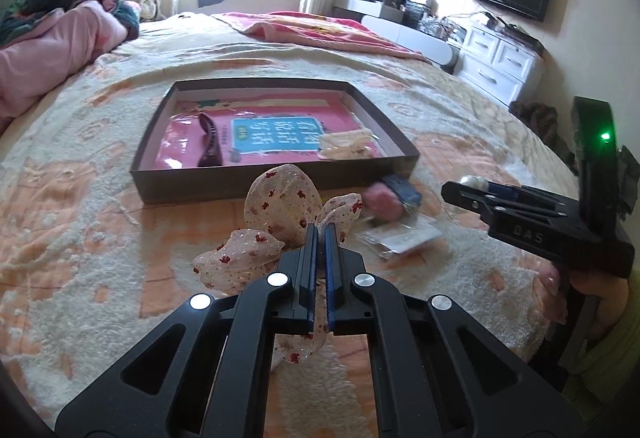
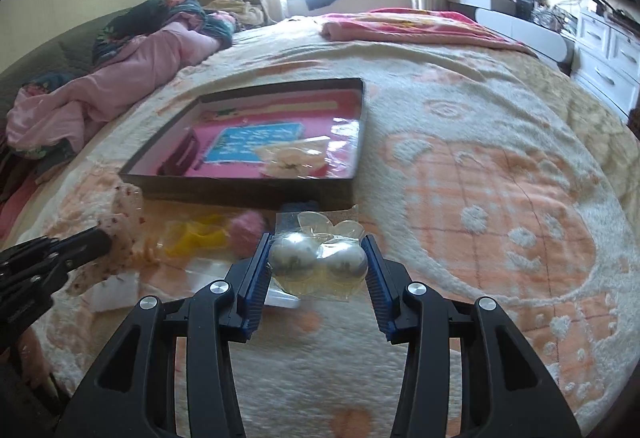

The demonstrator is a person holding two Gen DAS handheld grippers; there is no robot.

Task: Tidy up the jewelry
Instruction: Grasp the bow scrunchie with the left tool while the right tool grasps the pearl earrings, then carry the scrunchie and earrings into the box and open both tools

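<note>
My left gripper (image 1: 320, 232) is shut on a sheer pink bow hair clip with red flowers (image 1: 280, 205), held above the bed in front of the dark shallow box (image 1: 276, 177). My right gripper (image 2: 318, 242) is shut on a clear packet with two large pearl balls (image 2: 318, 260), just in front of the box (image 2: 240, 191). The right gripper also shows in the left wrist view (image 1: 460, 191), to the right of the bow. Inside the box lie a purple hair clip (image 1: 210, 141) and a packet with a cream flower piece (image 1: 346, 145).
On the blanket before the box lie a pink fluffy piece (image 1: 384, 199), a blue item (image 1: 402, 187), clear packets (image 1: 400, 240) and a yellow item (image 2: 200, 238). A pink quilt (image 1: 52, 49) lies at the left; white drawers (image 1: 496, 57) stand at the right.
</note>
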